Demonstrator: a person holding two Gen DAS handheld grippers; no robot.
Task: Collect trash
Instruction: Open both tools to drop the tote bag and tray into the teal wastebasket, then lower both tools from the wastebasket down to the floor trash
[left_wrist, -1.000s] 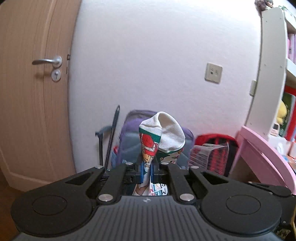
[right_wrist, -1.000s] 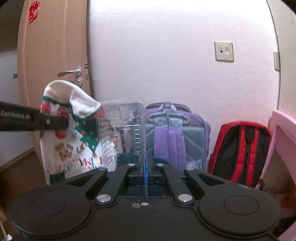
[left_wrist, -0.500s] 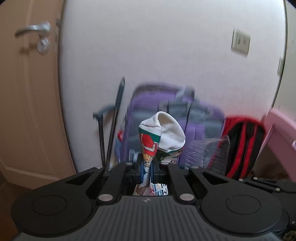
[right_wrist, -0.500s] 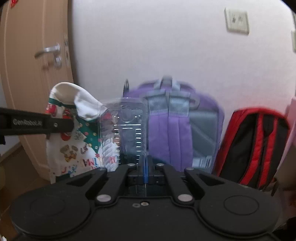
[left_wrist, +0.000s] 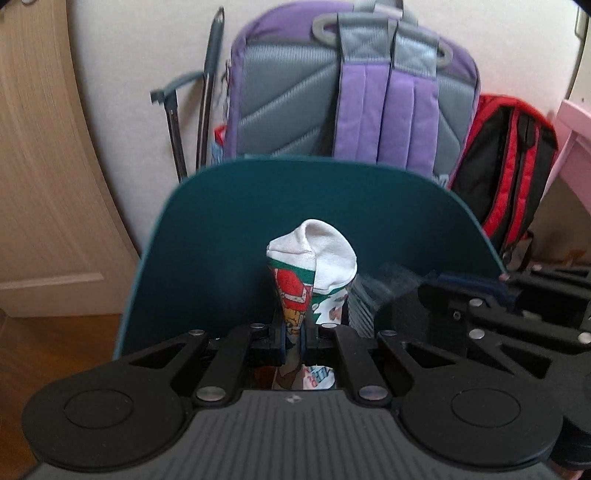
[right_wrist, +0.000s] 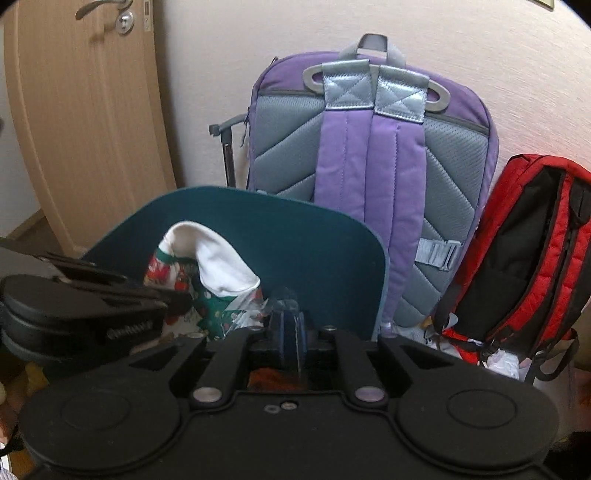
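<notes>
Left gripper (left_wrist: 293, 334) is pinched tight on a printed sock (left_wrist: 312, 266); right gripper (right_wrist: 290, 332) is parting its jaws, with clear plastic packaging (right_wrist: 255, 308) blurred between them, and whether the pads press it cannot be told. Both hang before the raised teal bin lid (left_wrist: 229, 229), against the purple backpack (right_wrist: 369, 147). Judgement: release only once each item is over the opening. Legible writing: none confirmed; the gripper marking and sock lettering are blurred

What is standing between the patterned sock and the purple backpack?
The raised teal bin lid stands between them: the sock is in front of it, the purple backpack behind against the wall. Both wrist views show this.
</notes>
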